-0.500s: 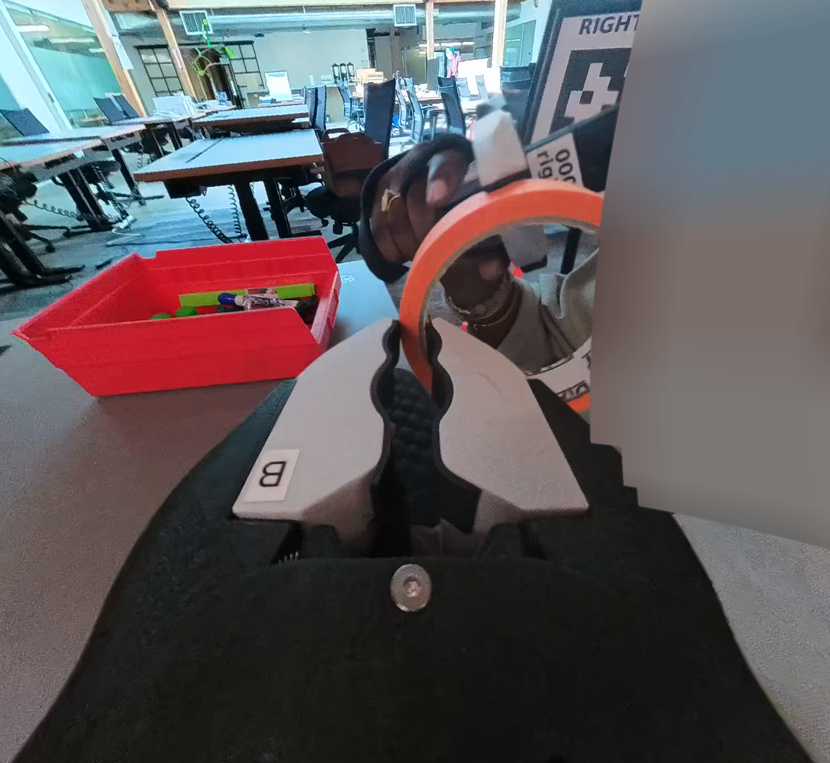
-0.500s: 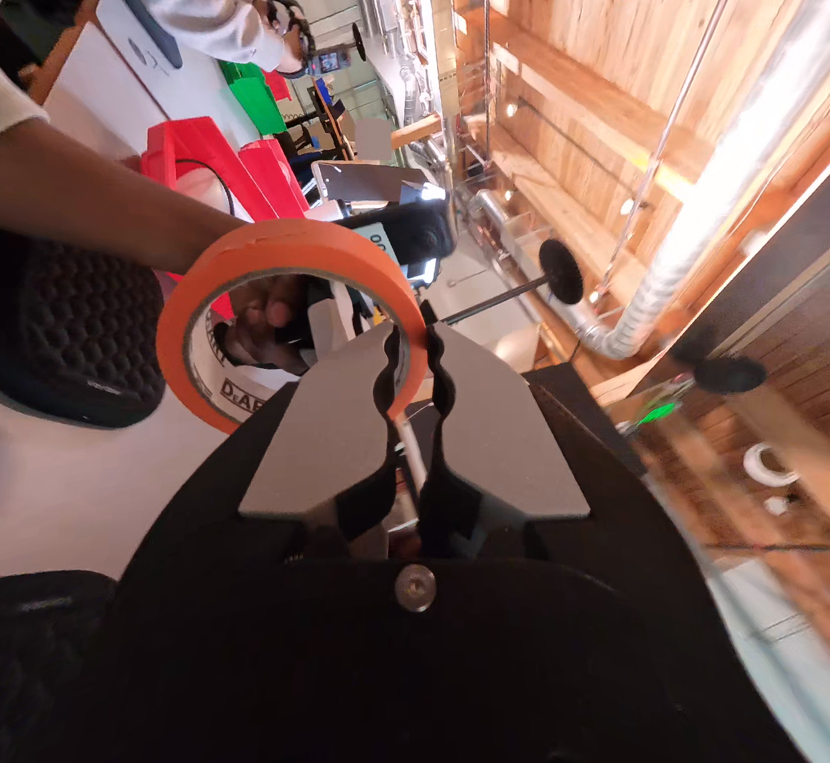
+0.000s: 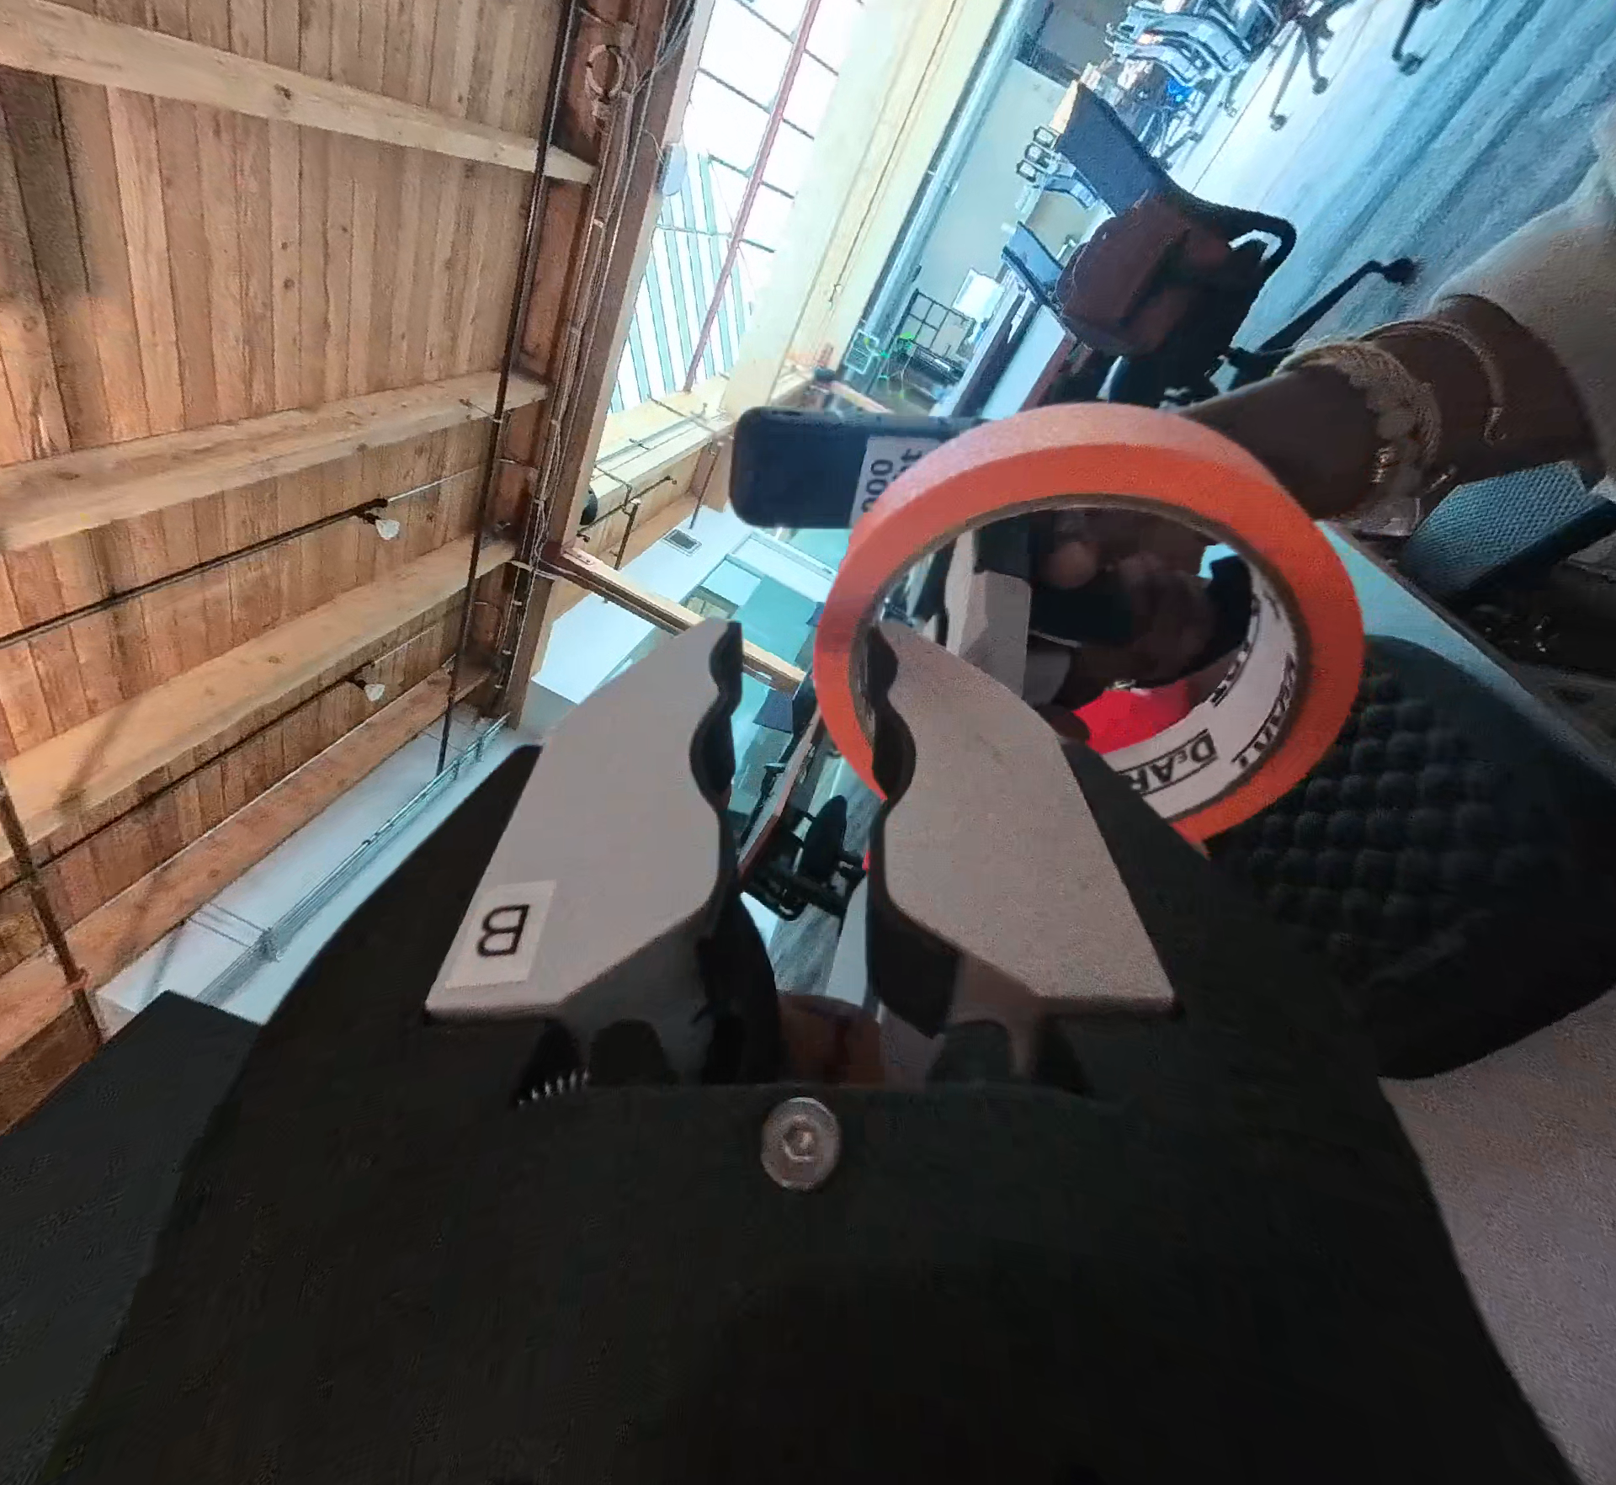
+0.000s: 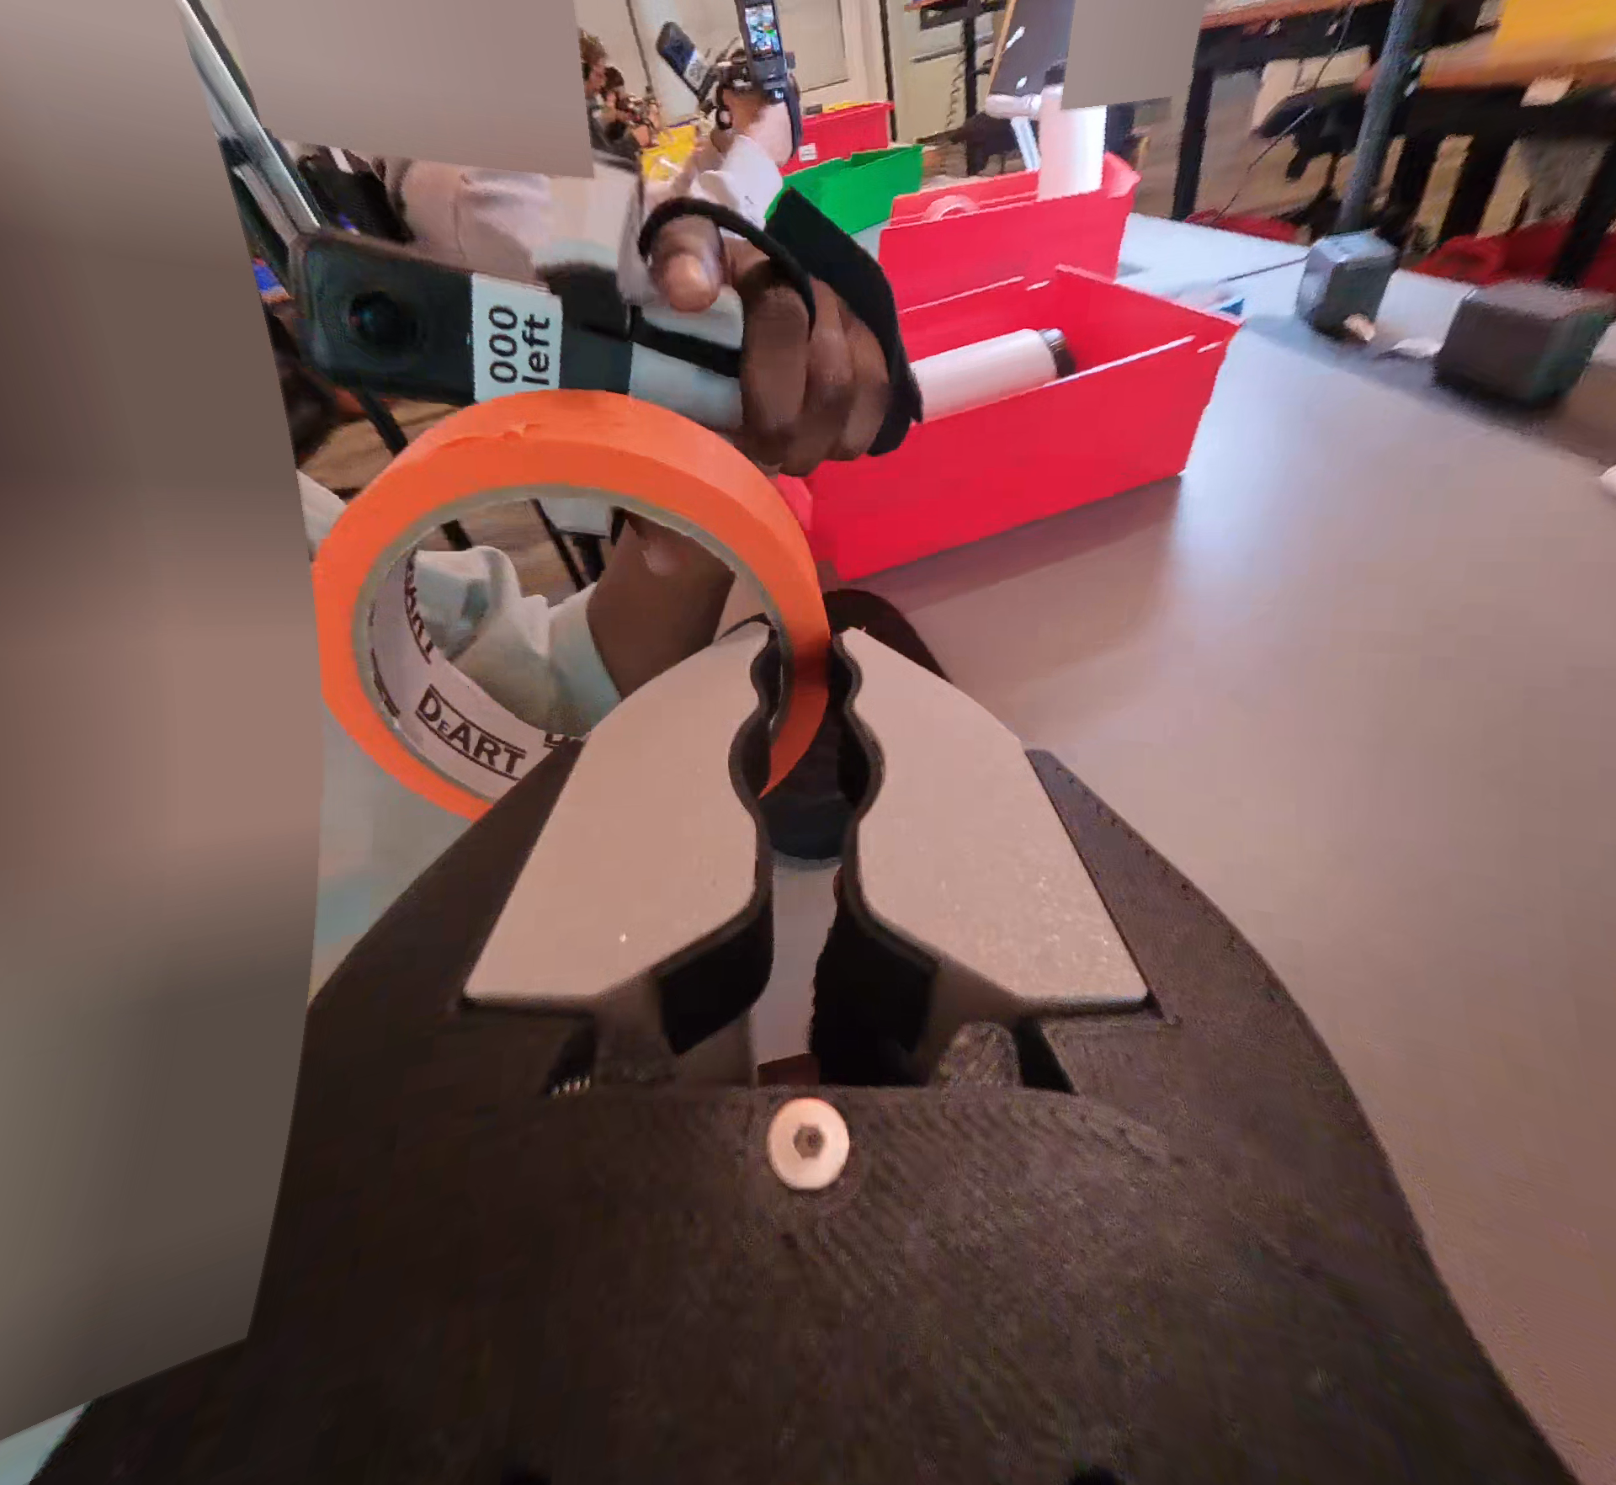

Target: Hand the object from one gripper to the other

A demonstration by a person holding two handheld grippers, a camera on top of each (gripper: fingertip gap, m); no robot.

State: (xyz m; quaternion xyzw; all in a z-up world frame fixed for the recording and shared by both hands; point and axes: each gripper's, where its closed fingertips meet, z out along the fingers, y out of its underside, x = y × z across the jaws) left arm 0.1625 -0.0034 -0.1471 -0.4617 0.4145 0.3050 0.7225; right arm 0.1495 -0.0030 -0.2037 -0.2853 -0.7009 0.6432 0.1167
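The tape (image 4: 560,441), an orange roll with a white core, hangs in the air above the grey table (image 4: 1312,656), pinched at its rim by the right gripper (image 4: 800,660), whose fingers are nearly together with the tape wall between them. In the left wrist view the left gripper (image 3: 800,656) stands parted, with a clear gap between its fingers; its right finger (image 3: 979,831) reaches inside the tape (image 3: 1093,446) ring, the other stays outside and apart from it. A hand (image 4: 804,358) grips the left gripper's handle behind the tape. A red bin (image 4: 1006,463) sits on the table beyond.
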